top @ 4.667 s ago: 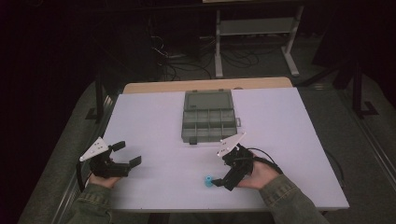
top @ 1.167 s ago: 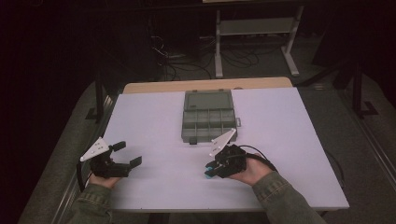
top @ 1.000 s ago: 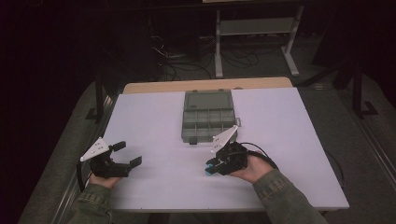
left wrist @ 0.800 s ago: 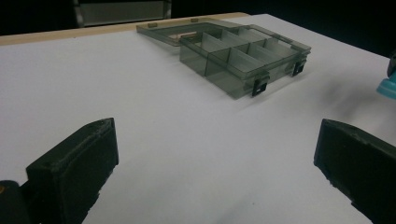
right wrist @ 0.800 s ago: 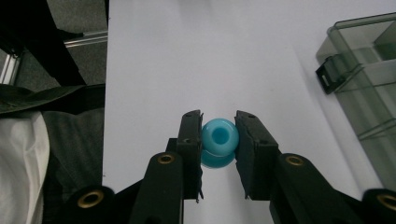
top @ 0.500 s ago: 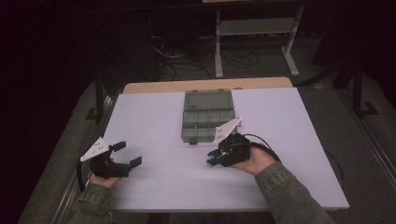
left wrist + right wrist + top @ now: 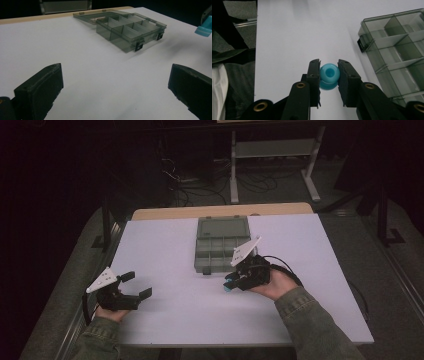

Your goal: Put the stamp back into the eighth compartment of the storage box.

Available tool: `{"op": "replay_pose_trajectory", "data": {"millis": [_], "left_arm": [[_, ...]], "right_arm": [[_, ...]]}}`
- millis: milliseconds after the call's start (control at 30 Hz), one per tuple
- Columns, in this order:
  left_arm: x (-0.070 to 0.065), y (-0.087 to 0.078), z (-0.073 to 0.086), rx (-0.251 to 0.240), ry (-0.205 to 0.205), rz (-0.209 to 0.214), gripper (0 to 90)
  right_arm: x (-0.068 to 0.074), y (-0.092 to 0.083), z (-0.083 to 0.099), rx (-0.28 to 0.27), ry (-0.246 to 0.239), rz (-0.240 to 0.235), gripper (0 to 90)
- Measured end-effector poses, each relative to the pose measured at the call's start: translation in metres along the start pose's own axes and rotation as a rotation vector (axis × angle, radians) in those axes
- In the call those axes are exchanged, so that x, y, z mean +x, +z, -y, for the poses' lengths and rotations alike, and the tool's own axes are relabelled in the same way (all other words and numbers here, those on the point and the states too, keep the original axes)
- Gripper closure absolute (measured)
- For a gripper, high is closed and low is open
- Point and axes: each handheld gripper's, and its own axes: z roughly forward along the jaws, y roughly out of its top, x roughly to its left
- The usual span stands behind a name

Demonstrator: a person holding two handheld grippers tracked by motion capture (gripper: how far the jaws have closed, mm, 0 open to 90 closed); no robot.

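High view shows a white desk (image 7: 170, 250) with a grey plastic box (image 7: 218, 246) near the middle of its far edge. The box has its lid flipped open toward the far edge, and it is split into small compartments.

The right hand-held gripper (image 7: 234, 283) sits just past the near right corner of the box, a bit above the desk top. Its two black jaws are clamped on a small blue bead (image 7: 228, 287). The bead is off the desk and outside the box, close to the box's near edge. In the right gripper view the blue bead (image 7: 329, 74) is round with a hole in its top, and a jaw presses on each side of it. The box (image 7: 397, 50) lies to the right of the jaws there, and the compartments I can see look bare.

The left hand-held gripper (image 7: 134, 286) is near the desk's near left corner, well apart from the box. Its jaws stand wide apart with nothing between them. In the left gripper view the box (image 7: 130, 30) lies farther off across the desk, and the blue bead (image 7: 204, 29) peeks in at the right edge.
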Motion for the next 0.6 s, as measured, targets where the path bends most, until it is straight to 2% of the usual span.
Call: {"op": "replay_pose_trajectory", "data": {"millis": [600], "left_arm": [[0.0, 0.0, 0.0, -0.002, -0.001, -0.002, 0.0]], "right_arm": [[-0.019, -0.012, -0.001, -0.009, 0.035, 0.031, 70.7]]}}
